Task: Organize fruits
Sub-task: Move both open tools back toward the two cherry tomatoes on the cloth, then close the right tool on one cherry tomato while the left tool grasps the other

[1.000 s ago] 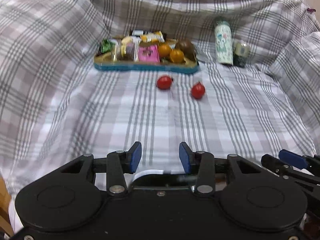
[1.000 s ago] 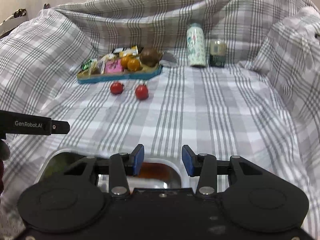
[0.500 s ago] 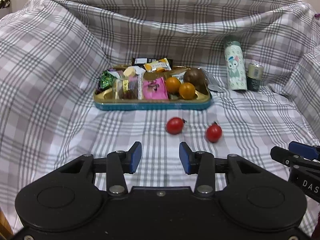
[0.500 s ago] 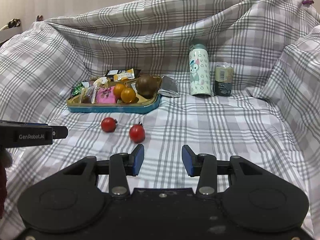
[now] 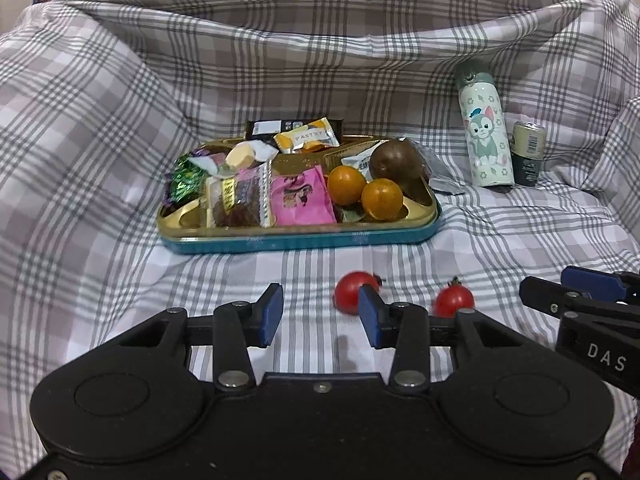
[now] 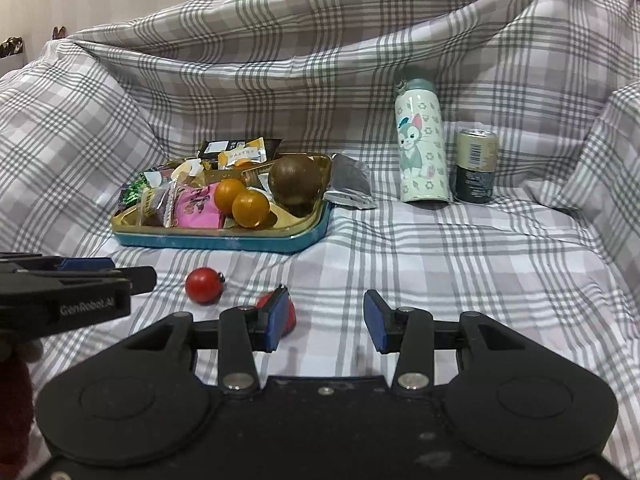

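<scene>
Two red cherry tomatoes lie on the plaid cloth in front of a teal tray [image 5: 304, 240]. In the left wrist view the left tomato [image 5: 350, 296] sits just beyond my right fingertip and the right tomato [image 5: 454, 300] further right. My left gripper [image 5: 319, 314] is open and empty. My right gripper [image 6: 326, 320] is open too, its left finger partly covering the right tomato [image 6: 290, 320]; the other tomato [image 6: 203, 285] lies to the left. On the tray rest two oranges [image 5: 346, 184] [image 5: 382, 199] and a brown round fruit [image 5: 396, 166] among snack packets.
A cartoon-cat bottle [image 6: 422, 148] and a can [image 6: 476, 166] stand upright right of the tray. A silver wrapper [image 6: 350, 182] lies by the tray's right end. The plaid cloth [image 5: 100, 140] rises in folds at the back and both sides.
Both grippers have risen and advanced toward the tomatoes and tray. The white container seen under the right gripper a second ago is out of view. Both stay open.
</scene>
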Demonstrator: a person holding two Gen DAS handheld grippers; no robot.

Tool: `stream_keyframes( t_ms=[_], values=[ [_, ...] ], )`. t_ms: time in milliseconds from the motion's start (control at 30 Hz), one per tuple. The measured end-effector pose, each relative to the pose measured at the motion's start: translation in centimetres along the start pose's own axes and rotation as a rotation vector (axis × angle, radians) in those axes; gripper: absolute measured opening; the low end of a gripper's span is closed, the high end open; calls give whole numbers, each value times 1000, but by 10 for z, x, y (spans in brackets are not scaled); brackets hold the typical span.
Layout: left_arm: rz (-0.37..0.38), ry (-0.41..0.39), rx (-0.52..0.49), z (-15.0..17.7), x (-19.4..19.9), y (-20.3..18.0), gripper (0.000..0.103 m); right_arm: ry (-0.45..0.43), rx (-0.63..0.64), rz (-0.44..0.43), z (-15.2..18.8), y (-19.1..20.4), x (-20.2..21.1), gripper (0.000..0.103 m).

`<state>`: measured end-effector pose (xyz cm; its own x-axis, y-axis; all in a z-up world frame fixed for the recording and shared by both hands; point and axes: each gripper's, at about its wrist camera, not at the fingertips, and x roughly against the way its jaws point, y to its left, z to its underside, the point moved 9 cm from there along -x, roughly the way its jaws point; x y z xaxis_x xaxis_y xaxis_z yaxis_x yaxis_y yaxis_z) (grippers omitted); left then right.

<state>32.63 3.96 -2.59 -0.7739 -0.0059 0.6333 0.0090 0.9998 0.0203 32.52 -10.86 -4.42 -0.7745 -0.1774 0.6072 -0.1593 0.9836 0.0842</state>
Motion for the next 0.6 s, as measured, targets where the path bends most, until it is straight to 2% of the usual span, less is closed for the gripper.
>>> stream_keyframes(
  t_ms=[233,600],
  values=[
    [20,2,31,-13,-25,1,50,9,15,-15,-7,11,-24,44],
    [14,12,64,1,-44,14,50,21,16,-77,9,19,-36,44]
  ],
)
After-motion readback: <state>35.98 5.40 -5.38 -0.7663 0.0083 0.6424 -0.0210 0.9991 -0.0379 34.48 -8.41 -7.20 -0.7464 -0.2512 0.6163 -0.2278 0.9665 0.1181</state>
